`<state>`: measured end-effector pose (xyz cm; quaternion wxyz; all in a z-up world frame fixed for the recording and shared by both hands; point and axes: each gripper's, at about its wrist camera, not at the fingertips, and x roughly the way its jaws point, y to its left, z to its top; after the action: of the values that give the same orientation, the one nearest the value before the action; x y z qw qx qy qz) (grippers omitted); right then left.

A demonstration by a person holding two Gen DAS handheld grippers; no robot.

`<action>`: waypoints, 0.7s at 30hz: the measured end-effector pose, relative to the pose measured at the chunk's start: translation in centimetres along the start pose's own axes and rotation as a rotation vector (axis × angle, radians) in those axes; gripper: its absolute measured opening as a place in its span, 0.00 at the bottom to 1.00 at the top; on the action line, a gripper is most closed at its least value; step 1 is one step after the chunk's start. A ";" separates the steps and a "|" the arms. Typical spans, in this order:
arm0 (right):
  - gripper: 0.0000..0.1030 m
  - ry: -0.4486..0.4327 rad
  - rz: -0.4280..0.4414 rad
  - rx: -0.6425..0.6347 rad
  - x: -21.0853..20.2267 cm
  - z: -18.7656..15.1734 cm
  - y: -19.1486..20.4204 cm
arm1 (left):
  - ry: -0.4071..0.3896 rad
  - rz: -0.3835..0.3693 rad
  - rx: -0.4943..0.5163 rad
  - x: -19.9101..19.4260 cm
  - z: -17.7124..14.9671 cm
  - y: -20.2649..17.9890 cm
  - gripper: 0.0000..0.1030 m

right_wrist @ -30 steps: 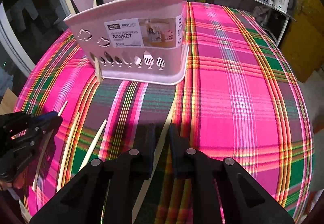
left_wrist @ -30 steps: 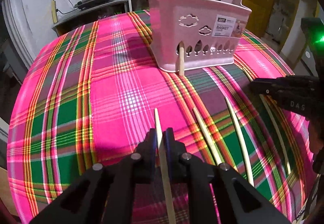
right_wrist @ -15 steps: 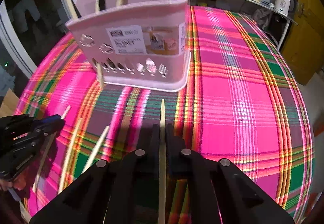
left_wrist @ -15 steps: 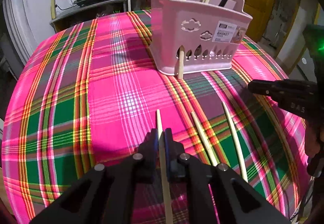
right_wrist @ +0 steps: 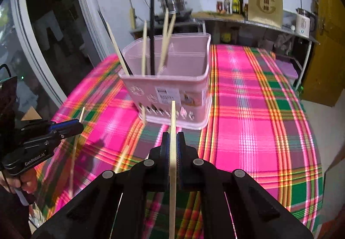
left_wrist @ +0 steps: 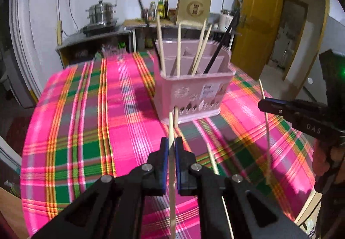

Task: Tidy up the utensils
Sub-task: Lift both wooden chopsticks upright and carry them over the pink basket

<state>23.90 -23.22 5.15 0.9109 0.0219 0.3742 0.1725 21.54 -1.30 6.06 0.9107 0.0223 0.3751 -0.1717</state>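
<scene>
A pink plastic utensil basket (left_wrist: pixel 194 92) (right_wrist: pixel 172 79) stands on the plaid tablecloth with several wooden and black chopsticks upright in it. My left gripper (left_wrist: pixel 171 146) is shut on a wooden chopstick (left_wrist: pixel 171 126), lifted off the cloth and pointing at the basket. My right gripper (right_wrist: pixel 172 141) is shut on another wooden chopstick (right_wrist: pixel 173 116), also raised in front of the basket. Each gripper shows in the other's view, the right gripper (left_wrist: pixel 265 106) with its thin stick and the left gripper (right_wrist: pixel 75 125) likewise. One chopstick (left_wrist: pixel 176 116) leans against the basket's front.
Loose chopsticks (left_wrist: pixel 212 161) lie on the pink and green tablecloth (left_wrist: pixel 86 126) between the grippers. Behind the table a counter holds a steel pot (left_wrist: pixel 101 14), bottles (right_wrist: pixel 234 2) and a brown box (right_wrist: pixel 265 7). A yellow door (left_wrist: pixel 258 29) stands at the right.
Both grippers have risen from the cloth, each lifting its chopstick. The right jaws, apart around the stick a second ago, have closed on it. The basket now looks farther and lower.
</scene>
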 end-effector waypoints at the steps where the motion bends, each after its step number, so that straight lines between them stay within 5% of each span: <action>1: 0.06 -0.012 0.003 0.000 -0.4 0.2 0.1 | -0.015 -0.001 0.003 -0.6 0.3 -0.1 0.06; 9: 0.06 -0.106 0.020 -0.027 -4.5 0.6 1.5 | -0.084 -0.024 0.017 -3.6 0.6 -0.7 0.06; 21: 0.06 -0.113 0.031 -0.049 -5.4 -0.3 1.7 | -0.111 -0.047 0.012 -6.1 -1.1 -0.5 0.06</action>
<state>19.65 -23.47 8.86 0.9280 0.0152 0.3176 0.1940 16.62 0.18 9.52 0.9257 0.0091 0.3234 -0.1962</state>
